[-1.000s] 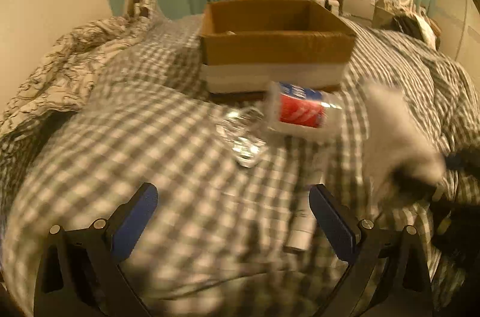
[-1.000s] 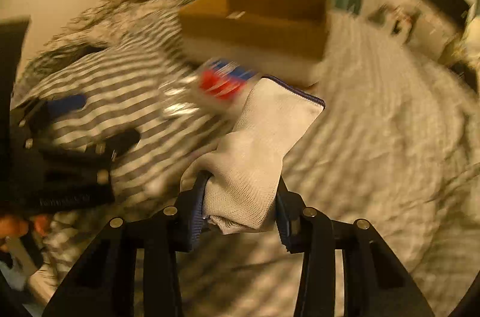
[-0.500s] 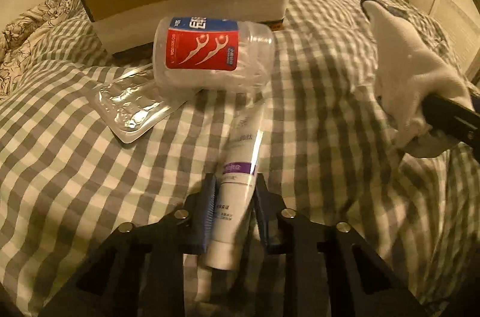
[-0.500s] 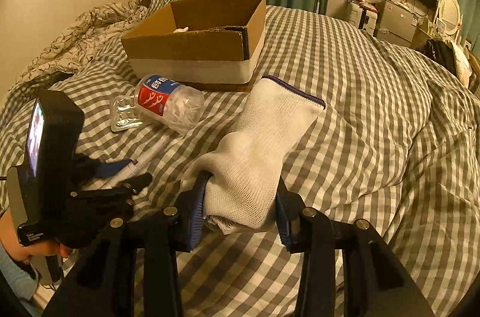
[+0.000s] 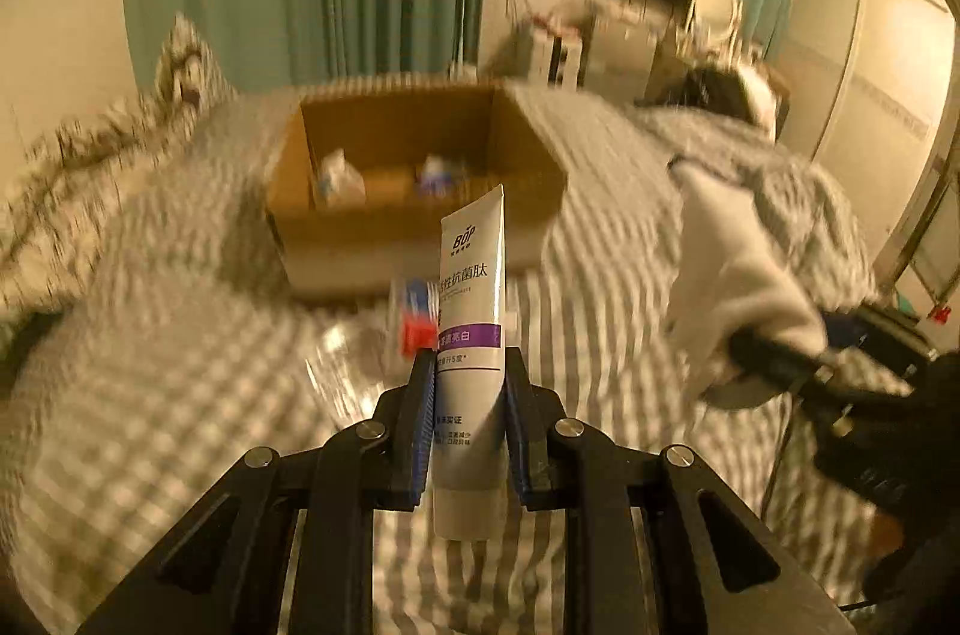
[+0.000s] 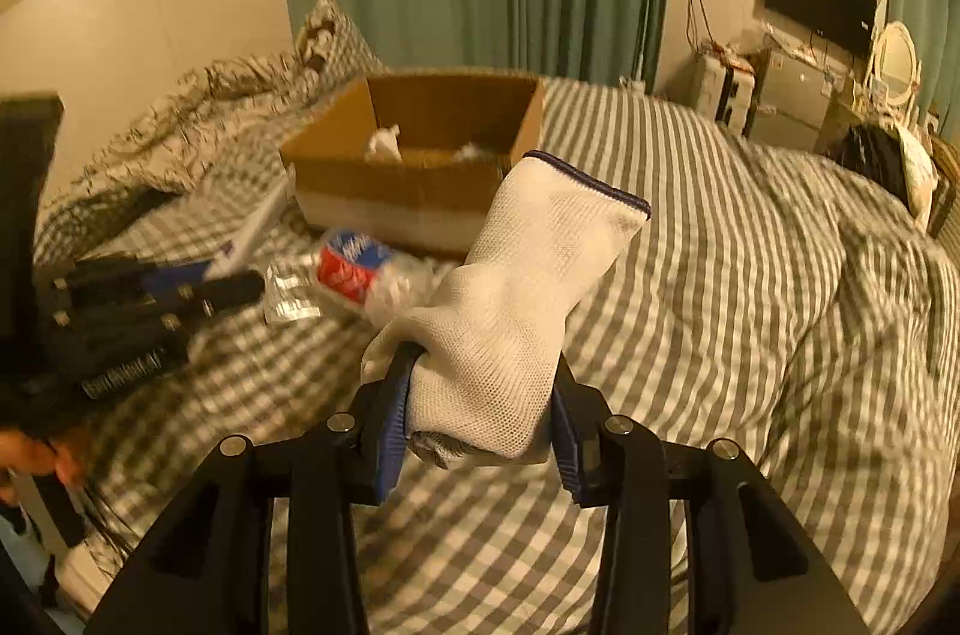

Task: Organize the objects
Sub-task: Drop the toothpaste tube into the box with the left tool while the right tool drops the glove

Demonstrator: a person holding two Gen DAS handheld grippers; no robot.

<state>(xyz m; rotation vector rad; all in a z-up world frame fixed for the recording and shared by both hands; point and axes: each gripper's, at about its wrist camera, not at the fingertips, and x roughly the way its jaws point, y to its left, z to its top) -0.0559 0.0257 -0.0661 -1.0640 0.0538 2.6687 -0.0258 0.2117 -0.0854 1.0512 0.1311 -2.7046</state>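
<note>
Tongs first: through the left wrist view, our left tongs [image 5: 468,395] pinch the toothpaste tube [image 5: 471,299] mid-body, crimped end aimed at the cardboard box [image 5: 414,221], ready to drop in. Over on the right wrist view, our right tongs [image 6: 477,422] clamp the white glove [image 6: 516,305] above the bed [image 6: 720,275], also box-bound we reckon.
</note>
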